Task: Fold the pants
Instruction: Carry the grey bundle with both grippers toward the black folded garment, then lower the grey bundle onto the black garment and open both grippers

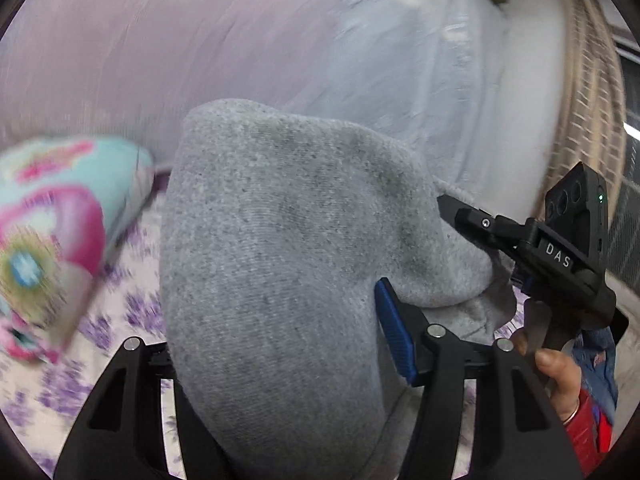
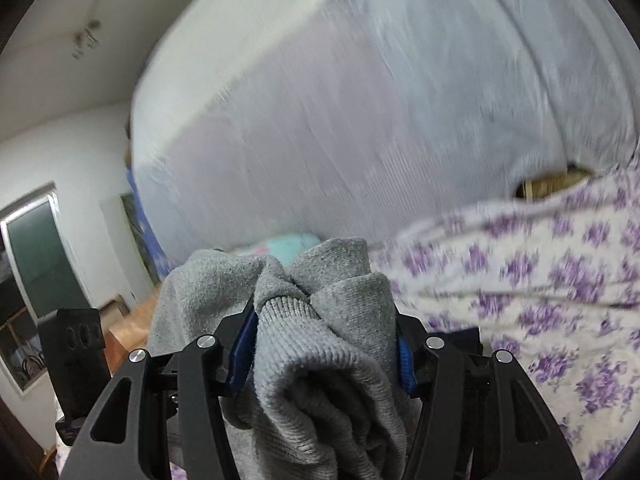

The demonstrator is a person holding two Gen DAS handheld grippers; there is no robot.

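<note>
My left gripper [image 1: 276, 300] is clamped on the grey pants [image 1: 272, 240]. The knit fabric fills the gap between the jaws and drapes over the left finger, hiding its pad; the blue pad of the right finger [image 1: 394, 332] presses against the cloth. The fabric rises in a tall fold in front of the left wrist camera and runs to the right toward my other tool.

My right gripper [image 2: 324, 344] is likewise closed on the pants [image 2: 320, 320]. A bunched section with a ribbed band sits between the two blue pads [image 2: 242, 352], which bear on it from both sides. The cloth spills forward and down over the jaws. In the left wrist view, my right gripper [image 1: 492, 244] appears at the right edge, its black body marked "DAS", with its tip buried in the grey fabric and my right hand [image 1: 556, 372] around the handle, a red sleeve [image 1: 588, 428] at the wrist.

The pants are held up between both tools, above a bed [image 2: 560, 280] covered with a white sheet printed with purple flowers. A pale mosquito net [image 2: 360, 120] hangs behind the bed. A turquoise and pink pillow [image 1: 52, 224] lies on the bed at the left of the left wrist view. Both backgrounds are blurred. A window [image 2: 36, 264] and a white wall show at the left of the right wrist view.
</note>
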